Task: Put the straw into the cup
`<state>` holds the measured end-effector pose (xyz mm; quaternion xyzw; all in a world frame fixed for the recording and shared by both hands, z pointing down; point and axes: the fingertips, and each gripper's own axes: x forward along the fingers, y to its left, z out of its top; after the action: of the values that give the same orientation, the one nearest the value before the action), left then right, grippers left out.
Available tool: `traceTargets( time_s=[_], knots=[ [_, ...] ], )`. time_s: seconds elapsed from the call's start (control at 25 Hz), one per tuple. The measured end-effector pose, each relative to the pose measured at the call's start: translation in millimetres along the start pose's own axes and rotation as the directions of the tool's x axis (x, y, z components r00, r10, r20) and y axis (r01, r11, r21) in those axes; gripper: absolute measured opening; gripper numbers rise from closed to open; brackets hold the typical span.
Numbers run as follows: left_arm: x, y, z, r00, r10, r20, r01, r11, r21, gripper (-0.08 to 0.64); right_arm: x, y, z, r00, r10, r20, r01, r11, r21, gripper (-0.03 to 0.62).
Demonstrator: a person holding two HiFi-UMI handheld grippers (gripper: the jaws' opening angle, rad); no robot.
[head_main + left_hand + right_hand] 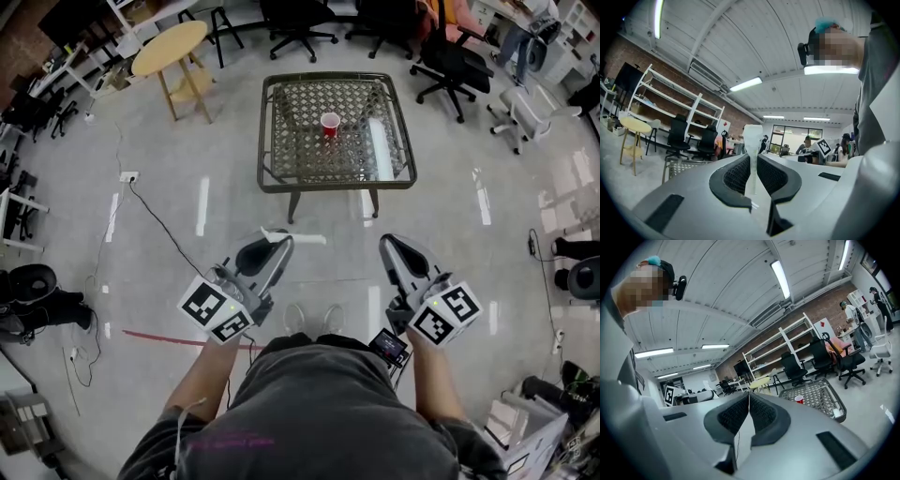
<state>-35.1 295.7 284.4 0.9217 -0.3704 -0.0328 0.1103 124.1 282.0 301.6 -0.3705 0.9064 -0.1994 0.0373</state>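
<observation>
Left tool (279, 246): closed on the straw (305, 238). In the left gripper view I see the white straw pinched upright between the ribbed pads, its top end standing clear above the tips. In the head view it pokes out of the tips towards 3 o'clock, over the floor (202, 141).

Right tool (385, 243): closed, pads together at the tips, nothing between them. I hold it level with the left tool, at 1 o'clock from my body; the left sits at 11 o'clock. Both point ahead.

Cup (330, 124): red, upright, at 12 o'clock on the bench (333, 185), on its far half near the middle. It is well apart from both tools, with open floor between. The right gripper view shows it at 2 o'clock beyond the closed tips.

Bench: low, dark frame, lattice top.

Surroundings: a round wooden table (170, 47) at 11 o'clock; black office chairs (452, 64) from 12 to 2 o'clock behind the bench.
</observation>
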Motion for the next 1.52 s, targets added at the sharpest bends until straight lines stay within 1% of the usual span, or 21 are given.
traceTargets(
  time_s=[0.28,0.44,0.64,0.76,1.0,1.52],
  knots=[
    [27.8,-18.0,-6.4,1.000,0.009,-0.020,-0.008,0.999,0.036,0.051,-15.7,-28.8,3.8,1.000,0.014,-0.009,-0.013,1.000,0.009,0.015],
    [40.1,-24.4,-11.6,1.000,0.011,-0.018,-0.011,1.000,0.020,0.051,-23.9,-43.0,3.4,1.000,0.013,-0.012,-0.013,1.000,0.013,0.015],
    [49.2,-24.9,-10.2,1.000,0.019,-0.023,-0.018,0.999,0.030,0.051,-26.3,-54.3,5.5,1.000,0.011,-0.014,-0.011,1.000,0.019,0.015],
    [52.8,-27.6,-10.7,0.999,0.025,-0.026,-0.024,0.999,0.045,0.051,-26.9,-58.3,5.7,1.000,0.018,-0.011,-0.018,1.000,0.022,0.015],
    [54.6,-26.4,-12.5,0.999,0.035,-0.033,-0.033,0.998,0.048,0.051,-23.7,-61.2,7.3,0.999,0.031,-0.009,-0.031,0.999,0.029,0.015],
    [58.6,-20.9,-7.2,0.999,0.038,-0.026,-0.036,0.998,0.060,0.051,-19.6,-65.7,11.2,0.999,0.032,-0.008,-0.032,0.999,0.028,0.015]
  ],
)
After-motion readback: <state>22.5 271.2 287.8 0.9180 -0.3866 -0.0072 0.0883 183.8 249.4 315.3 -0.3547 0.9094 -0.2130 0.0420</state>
